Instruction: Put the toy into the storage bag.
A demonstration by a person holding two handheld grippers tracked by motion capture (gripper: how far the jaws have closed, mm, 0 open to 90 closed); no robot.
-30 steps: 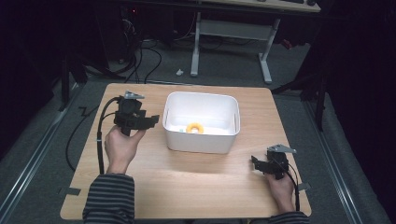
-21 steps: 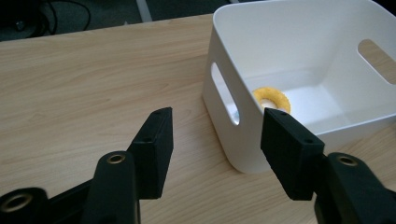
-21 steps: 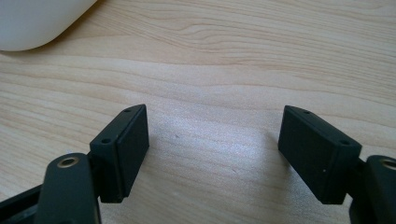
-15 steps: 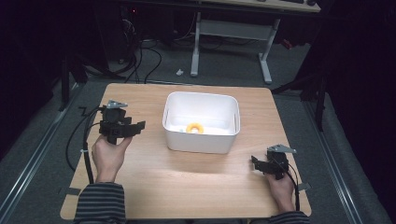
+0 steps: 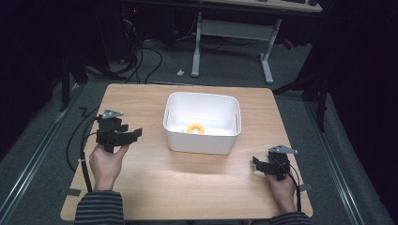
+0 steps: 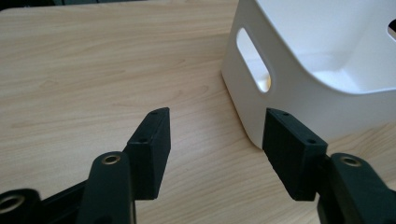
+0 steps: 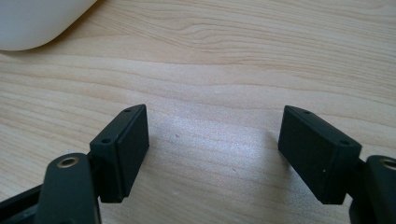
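At centre frame a yellow ring [image 5: 195, 128] lies inside the white bin [image 5: 202, 140], while the left gripper [image 5: 136, 133] and right gripper [image 5: 256, 164] flank it, jaws apart and empty; a careless reach could knock the bin's wall.

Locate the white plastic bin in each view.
High view: white plastic bin at table centre, an orange ring inside.
Left gripper view: upper right, handle slot facing the camera.
Right gripper view: a rounded corner, top left.
Shared landmark: wooden tabletop.
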